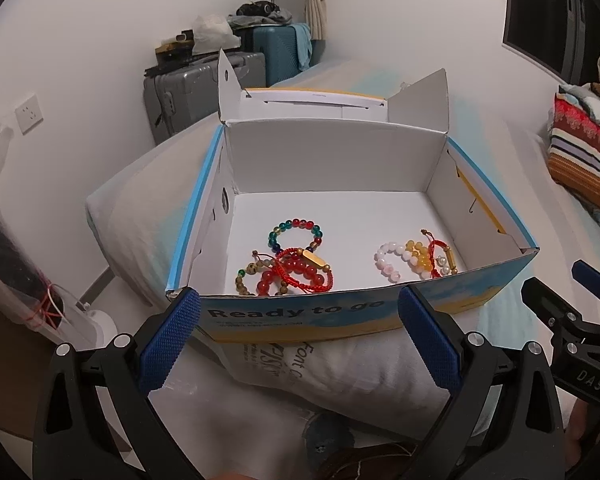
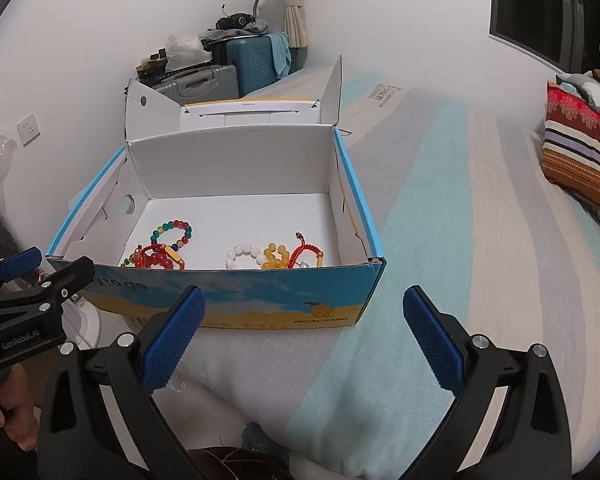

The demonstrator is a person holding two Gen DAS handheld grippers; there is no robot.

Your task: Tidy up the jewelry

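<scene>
An open blue and yellow cardboard box stands on a bed. Inside lie several bead bracelets: a multicolour one, a red bead and red cord cluster, a white-pink one, and a yellow bead one with red cord. My left gripper is open and empty just before the box's front wall. My right gripper is open and empty, also before the box. Each gripper shows at the other view's edge.
The box sits on a white pillow on a striped bedsheet. Suitcases stand against the far wall. A folded striped blanket lies at the right. A white plastic bag with print lies under the box front.
</scene>
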